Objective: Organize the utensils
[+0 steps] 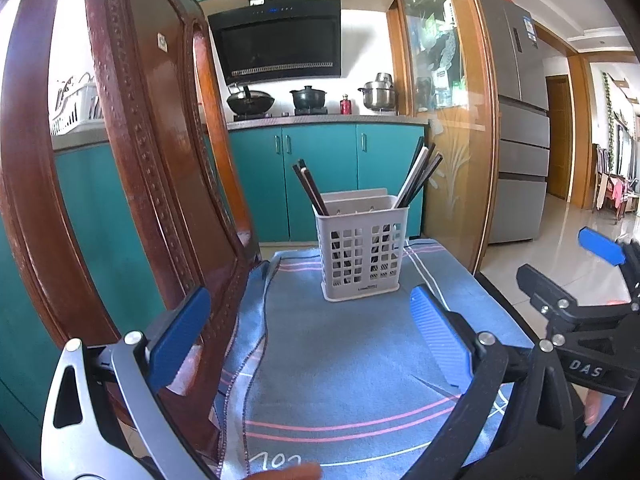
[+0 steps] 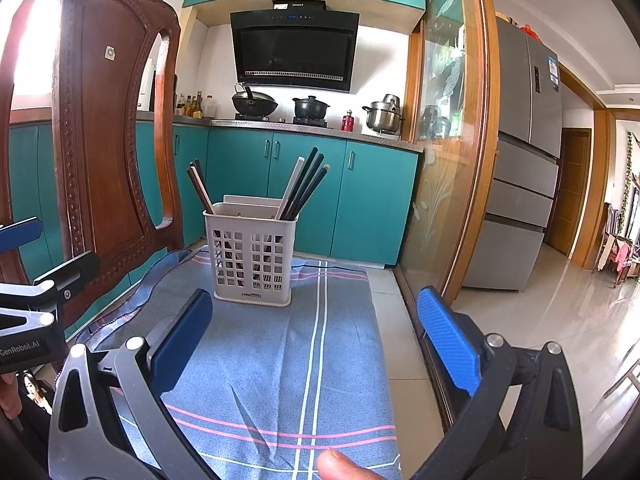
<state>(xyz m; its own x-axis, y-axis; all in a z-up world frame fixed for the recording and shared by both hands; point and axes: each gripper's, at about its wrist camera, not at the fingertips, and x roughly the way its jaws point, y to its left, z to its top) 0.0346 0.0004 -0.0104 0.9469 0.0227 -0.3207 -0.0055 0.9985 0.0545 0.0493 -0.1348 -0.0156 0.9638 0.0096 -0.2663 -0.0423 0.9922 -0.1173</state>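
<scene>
A white slotted utensil basket [image 1: 362,256] [image 2: 251,254] stands upright at the far end of a blue cloth [image 1: 340,360] [image 2: 272,360]. Dark and pale chopsticks [image 1: 420,178] [image 2: 304,188] lean out of its right side, and a few more chopsticks [image 1: 310,190] [image 2: 200,190] lean out of its left side. My left gripper [image 1: 312,332] is open, short of the basket, with nothing between its blue pads. My right gripper [image 2: 316,336] is open too, also short of the basket and empty. The right gripper [image 1: 592,280] shows at the right edge of the left wrist view.
A carved wooden chair back [image 1: 160,160] [image 2: 104,128] rises close on the left of the cloth. A glass sliding door with a wooden frame [image 1: 472,120] [image 2: 460,140] stands right of the basket. Teal cabinets [image 1: 320,168], stove pots and a fridge [image 2: 524,160] lie beyond. A fingertip [image 2: 340,466] shows at the bottom.
</scene>
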